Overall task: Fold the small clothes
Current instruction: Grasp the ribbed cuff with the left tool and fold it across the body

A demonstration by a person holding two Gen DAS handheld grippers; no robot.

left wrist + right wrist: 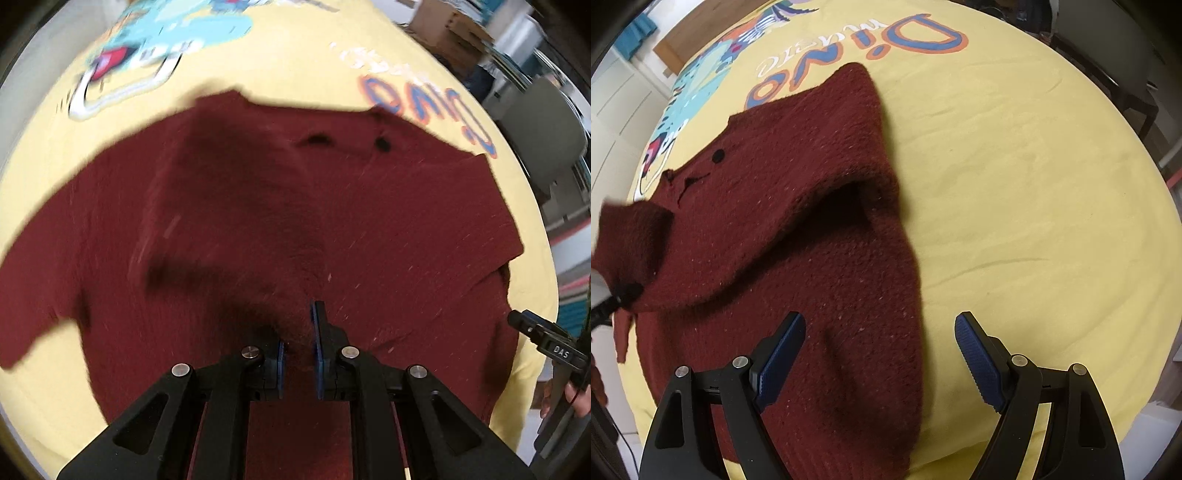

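A small dark red knitted sweater (820, 229) is spread front-up on a yellow printed sheet (1034, 184), and it is laid there presumably so that a flat, soft surface is given for folding. In the left wrist view, the left gripper (300, 347) is seen with its blue pads (317, 332) drawn together on a bunch of the red knit, so a piece of the garment is pinched between them; in the right wrist view that pinched piece is seen as a sleeve (631, 236) raised off the sheet at the sweater's far side and carried inward above the body. The hold is judged to be taken at the sleeve end so that the sleeve can be laid across the chest as a fold. The left view is blurred, so the exact spot of the grip cannot be told. The right gripper (879, 354) is held with its jaws spread wide and nothing between them, its near finger above the sweater's lower part and its other finger above bare sheet; whether the cloth is touched cannot be told. It is probably kept there, astride the side edge, to be ready to steady the hem or to take the other sleeve (860, 122), which lies flat and pointing up toward the printed lettering (886, 48).
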